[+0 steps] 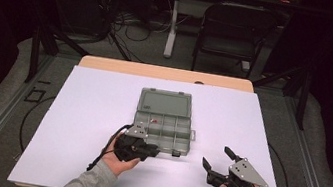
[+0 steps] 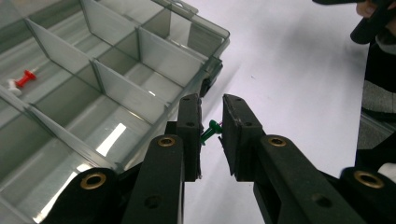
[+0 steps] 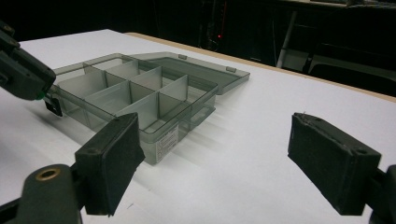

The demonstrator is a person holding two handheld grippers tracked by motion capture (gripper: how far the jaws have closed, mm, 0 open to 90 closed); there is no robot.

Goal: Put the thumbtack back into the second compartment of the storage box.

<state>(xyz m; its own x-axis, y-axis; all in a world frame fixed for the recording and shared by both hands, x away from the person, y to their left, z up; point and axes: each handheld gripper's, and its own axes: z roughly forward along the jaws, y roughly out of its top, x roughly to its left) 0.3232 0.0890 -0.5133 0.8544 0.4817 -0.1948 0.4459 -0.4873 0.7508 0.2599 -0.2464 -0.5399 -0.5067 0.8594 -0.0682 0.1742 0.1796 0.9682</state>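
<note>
A person's left gripper (image 2: 211, 133) pinches a green pushpin (image 2: 209, 131) just off the box's (image 1: 165, 122) near right corner, seemingly poised to sort it into a compartment. The right gripper (image 1: 218, 159) waits to the box's right over the white tabletop (image 1: 90, 112), jaws spread wide and empty. Inside the box, a red pushpin (image 2: 23, 79) lies in one compartment; beyond, the lid (image 1: 165, 102) lies flat open.

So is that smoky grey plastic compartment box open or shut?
Open. The smoky grey plastic compartment box has its hinged lid lying flat behind it, with the dividers exposed.
</note>
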